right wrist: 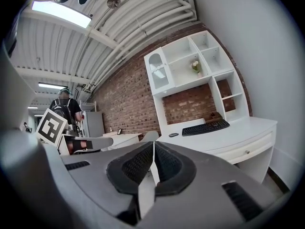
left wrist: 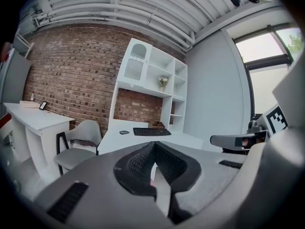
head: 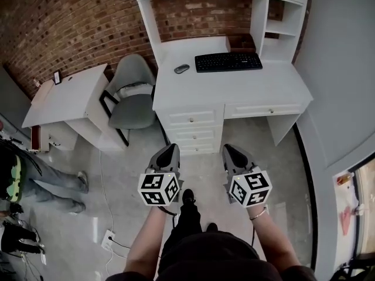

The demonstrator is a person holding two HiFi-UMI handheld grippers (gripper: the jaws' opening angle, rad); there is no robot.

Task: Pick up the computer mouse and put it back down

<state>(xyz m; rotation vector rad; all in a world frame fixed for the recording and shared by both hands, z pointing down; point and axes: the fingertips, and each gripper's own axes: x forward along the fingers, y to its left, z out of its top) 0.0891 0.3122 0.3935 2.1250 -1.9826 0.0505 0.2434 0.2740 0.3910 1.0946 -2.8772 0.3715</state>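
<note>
A small dark grey computer mouse (head: 181,68) lies on the white desk (head: 234,86), just left of a black keyboard (head: 228,61). It also shows far off in the left gripper view as the mouse (left wrist: 124,132) and in the right gripper view as the mouse (right wrist: 173,135). Both grippers hang over the floor well short of the desk. My left gripper (head: 170,150) is shut with nothing in it, its pads (left wrist: 143,163) pressed together. My right gripper (head: 230,150) is shut and empty too, pads (right wrist: 164,163) touching.
A grey chair (head: 130,98) stands at the desk's left end, beside a second white desk (head: 64,98). Drawers (head: 192,127) face me. A shelf hutch (head: 281,10) rises over the desk against a brick wall. A person's legs (head: 53,186) are at the left. A power socket (head: 107,240) lies on the floor.
</note>
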